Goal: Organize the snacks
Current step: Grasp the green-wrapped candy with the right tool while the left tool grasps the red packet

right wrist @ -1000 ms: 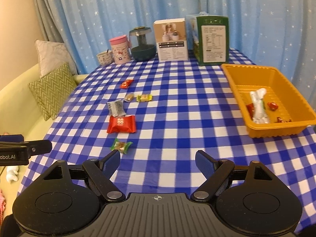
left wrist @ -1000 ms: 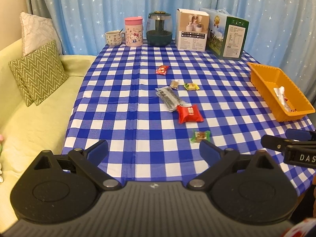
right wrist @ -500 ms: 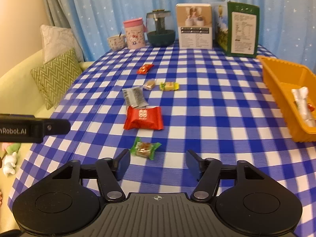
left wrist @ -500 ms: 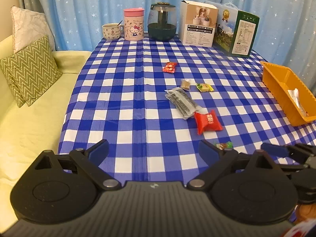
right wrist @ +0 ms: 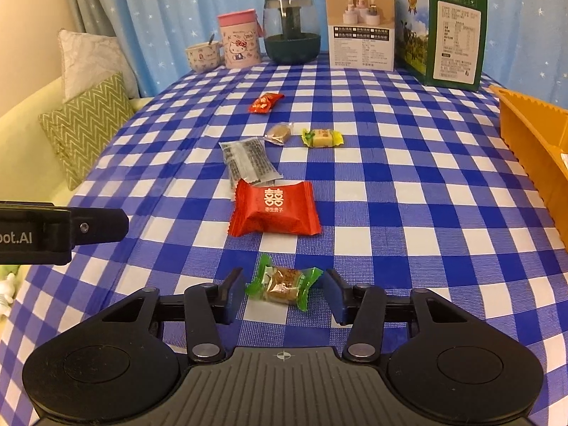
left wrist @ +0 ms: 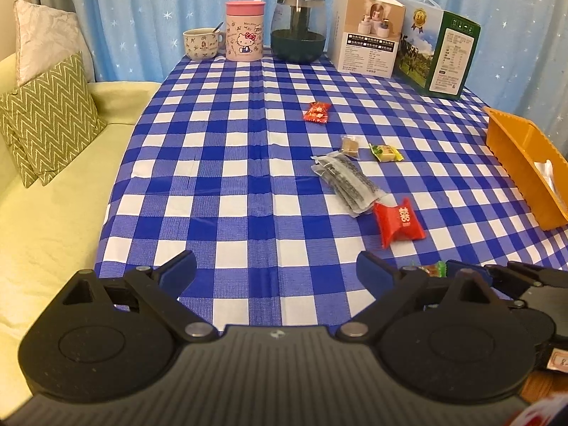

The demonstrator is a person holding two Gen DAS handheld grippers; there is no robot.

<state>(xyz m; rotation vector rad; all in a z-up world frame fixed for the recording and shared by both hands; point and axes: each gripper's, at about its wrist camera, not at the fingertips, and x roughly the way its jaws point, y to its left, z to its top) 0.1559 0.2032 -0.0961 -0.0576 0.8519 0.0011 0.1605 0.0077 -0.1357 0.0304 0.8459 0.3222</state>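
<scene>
Several snacks lie on the blue checked tablecloth. A green-wrapped candy lies between the fingers of my right gripper, which is open around it and not touching it. Beyond it lie a red packet, a grey sachet, a small brown candy, a yellow-green candy and a small red candy. The orange tray stands at the right. My left gripper is open and empty over the near left of the table. The green candy peeks beside it.
At the back stand a cup, a pink Hello Kitty tin, a dark glass jar, a white box and a green box. A yellow sofa with cushions borders the table's left edge.
My right gripper has moved forward and down until its fingers stand either side of the green-wrapped candy, and they have narrowed. My left gripper has shifted slightly, staying open.
</scene>
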